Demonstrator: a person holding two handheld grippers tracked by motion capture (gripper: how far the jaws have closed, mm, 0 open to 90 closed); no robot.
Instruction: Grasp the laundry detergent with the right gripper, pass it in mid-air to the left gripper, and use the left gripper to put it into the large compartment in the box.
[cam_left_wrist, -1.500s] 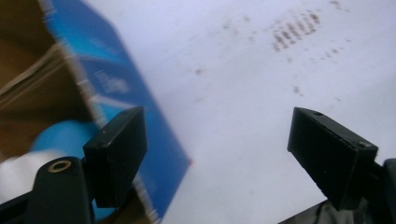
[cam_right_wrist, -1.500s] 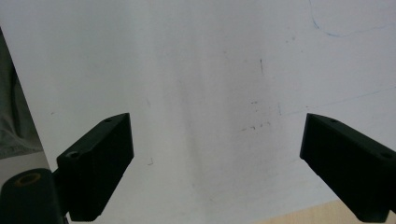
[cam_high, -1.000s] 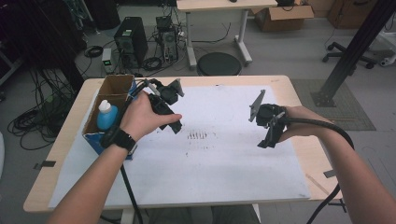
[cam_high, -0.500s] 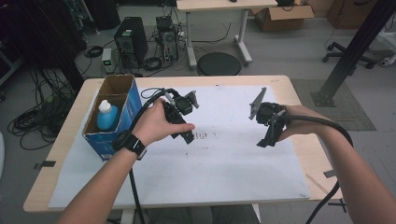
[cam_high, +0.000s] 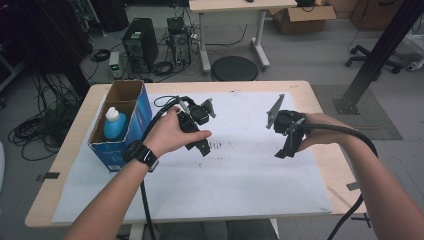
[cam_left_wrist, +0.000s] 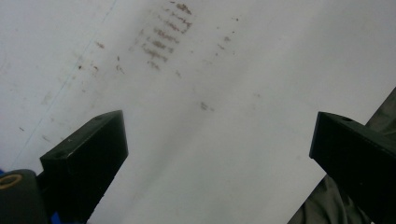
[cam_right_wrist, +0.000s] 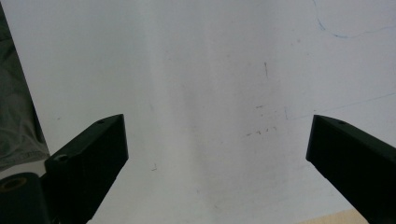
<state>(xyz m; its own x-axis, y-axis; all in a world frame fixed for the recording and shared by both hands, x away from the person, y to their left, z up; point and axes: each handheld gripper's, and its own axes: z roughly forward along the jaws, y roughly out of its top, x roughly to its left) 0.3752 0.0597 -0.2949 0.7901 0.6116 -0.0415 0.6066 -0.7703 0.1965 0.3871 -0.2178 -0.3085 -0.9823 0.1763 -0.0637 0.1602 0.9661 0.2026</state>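
Claws hang empty over a white paper sheet (cam_high: 240, 185) that covers most of a wooden desk (cam_high: 320, 100). The left claw (cam_high: 202, 148), in the person's left hand (cam_high: 170, 132), points down just above a patch of brown smudges (cam_high: 220, 145) near the sheet's middle. Its jaws have just been opening and now stand wide apart, with nothing between them; in the left gripper view the left claw (cam_left_wrist: 219, 154) frames bare paper, with the smudges (cam_left_wrist: 163, 37) at about 11 o'clock. The right claw (cam_high: 284, 151), in the right hand (cam_high: 320, 131), hangs at 3 o'clock from the left one, well apart from it, tips down over clean paper. Its jaws have also just been opening and are spread wide and empty, as the right gripper view shows the right claw (cam_right_wrist: 217, 149). At 9 o'clock from the left hand, at the sheet's edge, stands an open blue cardboard box (cam_high: 142, 107) with a blue bottle (cam_high: 114, 125) upright inside. Black cables trail from both claws toward the desk's near edge.
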